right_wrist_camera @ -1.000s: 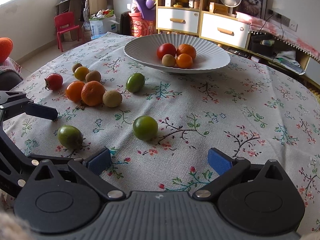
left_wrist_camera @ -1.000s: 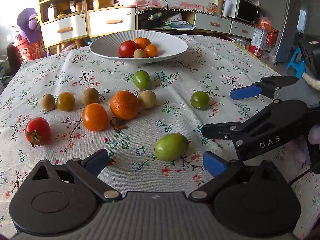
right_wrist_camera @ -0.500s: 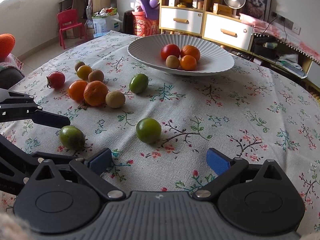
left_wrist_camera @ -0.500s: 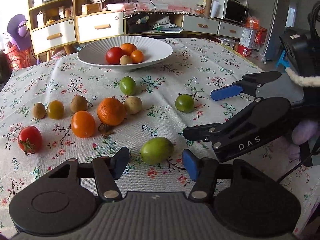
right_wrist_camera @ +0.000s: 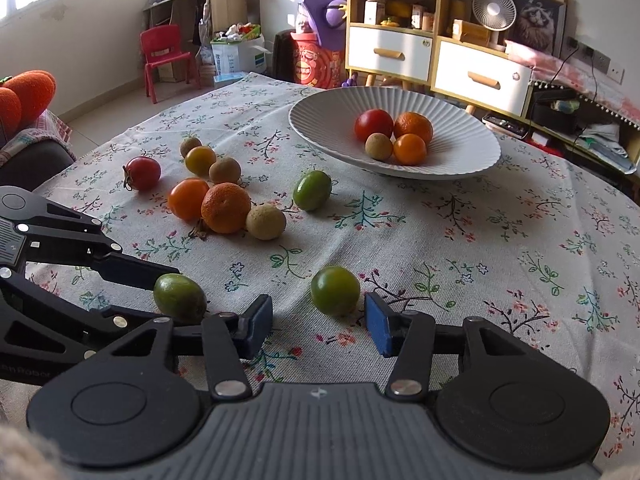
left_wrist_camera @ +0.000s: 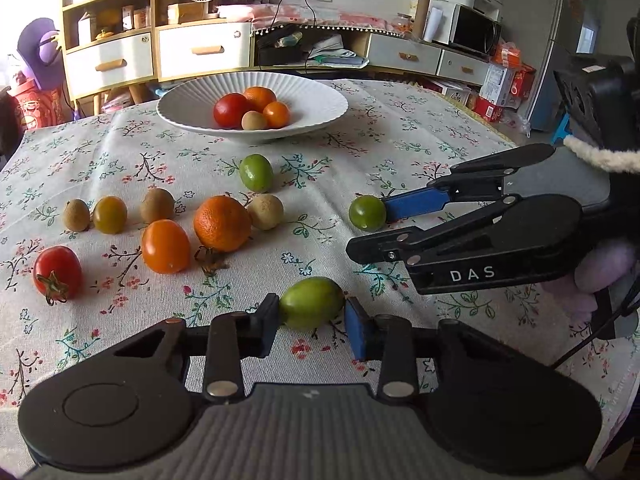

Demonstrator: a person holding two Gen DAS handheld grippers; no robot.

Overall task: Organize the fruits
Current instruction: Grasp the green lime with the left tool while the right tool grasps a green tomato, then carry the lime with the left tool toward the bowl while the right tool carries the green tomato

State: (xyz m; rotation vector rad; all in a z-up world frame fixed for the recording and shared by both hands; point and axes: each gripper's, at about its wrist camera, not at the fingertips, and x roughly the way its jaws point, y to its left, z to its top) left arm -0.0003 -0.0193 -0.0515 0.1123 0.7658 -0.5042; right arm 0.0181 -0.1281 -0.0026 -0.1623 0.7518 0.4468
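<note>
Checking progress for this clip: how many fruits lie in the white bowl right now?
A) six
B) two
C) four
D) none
C: the white bowl holds a red tomato, a large orange, a smaller orange fruit and a small tan fruit; all other fruits are outside it, over the tablecloth.

left cam: low over my near table edge point(left_wrist_camera: 120, 360), facing the bowl point(left_wrist_camera: 320, 96) | right cam: same edge, angled left | shared: bowl point(right_wrist_camera: 460, 136), loose fruit, cabinets
</note>
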